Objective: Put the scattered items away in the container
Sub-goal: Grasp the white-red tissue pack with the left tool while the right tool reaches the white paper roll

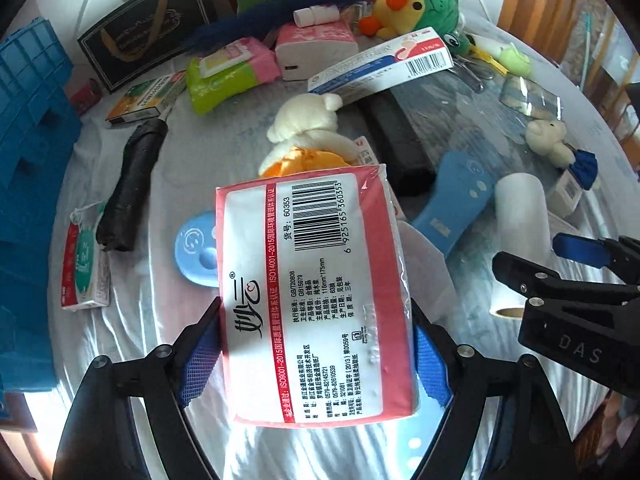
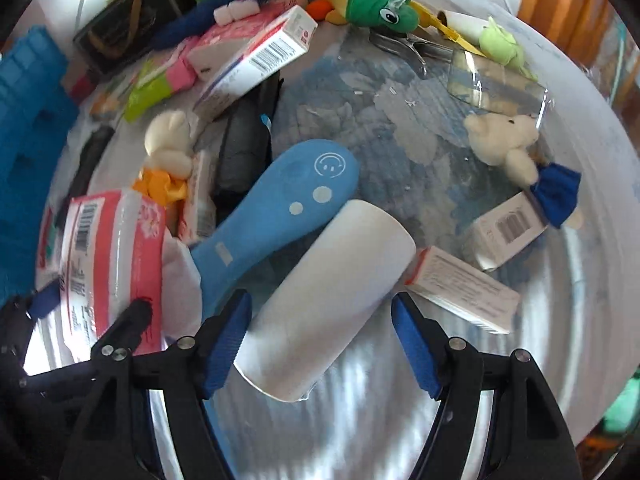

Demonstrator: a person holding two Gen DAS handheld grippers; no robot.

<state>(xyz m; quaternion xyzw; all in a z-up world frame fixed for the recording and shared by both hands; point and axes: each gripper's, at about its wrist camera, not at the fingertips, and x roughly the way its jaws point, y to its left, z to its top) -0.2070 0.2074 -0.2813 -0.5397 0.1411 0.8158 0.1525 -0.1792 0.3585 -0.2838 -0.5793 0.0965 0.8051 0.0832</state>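
A pink and white tissue pack (image 1: 320, 220) is held label-up above the table, and my left gripper (image 1: 316, 308) is shut on its lower end, one blue pad on each side. In the right wrist view the same tissue pack (image 2: 108, 248) shows at the left in the left gripper (image 2: 92, 300). A white roll (image 2: 328, 280) lies slantwise between the fingers of my right gripper (image 2: 322, 298). The left pad is at the roll's edge and a gap shows at the right pad, so it stands open. The blue crate (image 1: 32, 120) sits at the table's left edge.
The round table is crowded: a blue foot-shaped piece (image 2: 280, 208), small boxes (image 2: 460, 292), a white bear (image 2: 504, 140), a cream plush (image 1: 304, 128), a black folded umbrella (image 1: 132, 184), a long carton (image 1: 384, 60), a green frog plush (image 1: 436, 0) and a black gift bag (image 1: 148, 28).
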